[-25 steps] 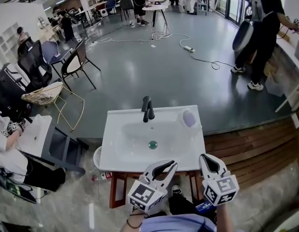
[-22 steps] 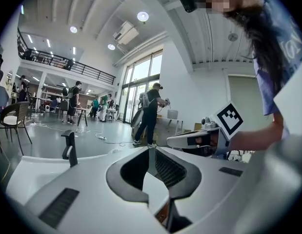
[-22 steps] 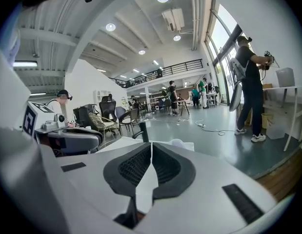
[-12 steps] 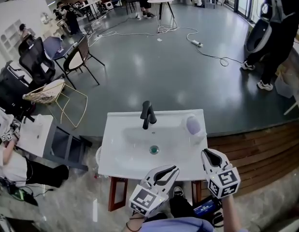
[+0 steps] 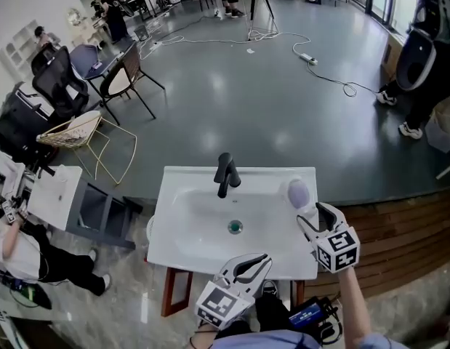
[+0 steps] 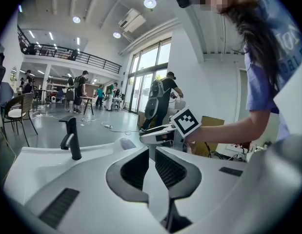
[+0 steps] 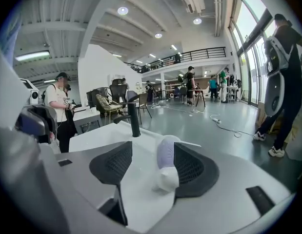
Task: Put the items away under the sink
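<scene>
A white sink (image 5: 182, 247) with a black faucet (image 5: 225, 174) stands on a wooden frame. At its back right corner sits a small white item with a lilac top (image 5: 298, 193). My right gripper (image 5: 312, 214) hovers over the sink's right edge just short of that item. Its jaws have just been opening and stand open. In the right gripper view the lilac item (image 7: 166, 155) shows between them, close to the right pad, not pressed. My left gripper (image 5: 262, 259) is shut and empty at the sink's front edge, and the left gripper view shows the left gripper (image 6: 151, 152) pointing across the basin.
Brown wooden legs (image 5: 172, 297) carry the sink. A white basket (image 5: 148, 228) peeks out at its left. A wooden deck (image 5: 392, 238) lies to the right, and a grey side table (image 5: 101, 209) and a seated person (image 5: 35, 257) to the left. People and chairs fill the far floor.
My right gripper has moved forward over the sink's right edge toward the lilac-topped item and opened its jaws. The left gripper has shifted only slightly at the front edge.
</scene>
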### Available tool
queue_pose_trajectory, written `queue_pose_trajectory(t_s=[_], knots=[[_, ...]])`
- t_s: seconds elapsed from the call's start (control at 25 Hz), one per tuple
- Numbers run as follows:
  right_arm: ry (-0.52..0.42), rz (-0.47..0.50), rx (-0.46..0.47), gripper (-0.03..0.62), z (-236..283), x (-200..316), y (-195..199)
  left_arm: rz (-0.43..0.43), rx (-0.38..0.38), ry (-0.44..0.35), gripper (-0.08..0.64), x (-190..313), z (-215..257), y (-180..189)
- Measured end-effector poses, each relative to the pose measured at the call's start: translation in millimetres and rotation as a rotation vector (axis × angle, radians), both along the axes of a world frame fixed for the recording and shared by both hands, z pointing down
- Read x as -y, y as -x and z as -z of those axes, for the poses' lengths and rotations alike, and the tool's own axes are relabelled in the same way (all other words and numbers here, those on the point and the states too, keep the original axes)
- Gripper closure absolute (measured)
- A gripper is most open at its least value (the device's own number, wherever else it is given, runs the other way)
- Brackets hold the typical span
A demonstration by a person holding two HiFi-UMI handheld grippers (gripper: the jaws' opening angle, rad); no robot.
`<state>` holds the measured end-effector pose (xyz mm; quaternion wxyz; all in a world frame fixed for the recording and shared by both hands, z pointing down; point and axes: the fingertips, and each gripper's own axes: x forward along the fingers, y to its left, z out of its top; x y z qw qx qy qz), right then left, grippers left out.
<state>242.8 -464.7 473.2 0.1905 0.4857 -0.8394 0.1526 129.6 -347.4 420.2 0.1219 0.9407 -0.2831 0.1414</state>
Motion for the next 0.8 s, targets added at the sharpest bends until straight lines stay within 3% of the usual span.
queue_pose_trajectory(t_s=[0.12,0.32,0.8], knots=[[0.019,0.017,-0.035,0.273,-22.6,21.1,-2.0,0.013,0.011,0.01,0.526,6.6,-5.6,1.9],[0.091,0.019,-0.083,0.215,-62.2,47.0,-4.5,0.038,0.028,0.023,0.526,18.0,-12.9,7.5],[0.205,0.09,-0.223,0.156,-115.1,84.6,4.5,0.093,0.044,0.052,0.526,25.3,-23.7,18.8]])
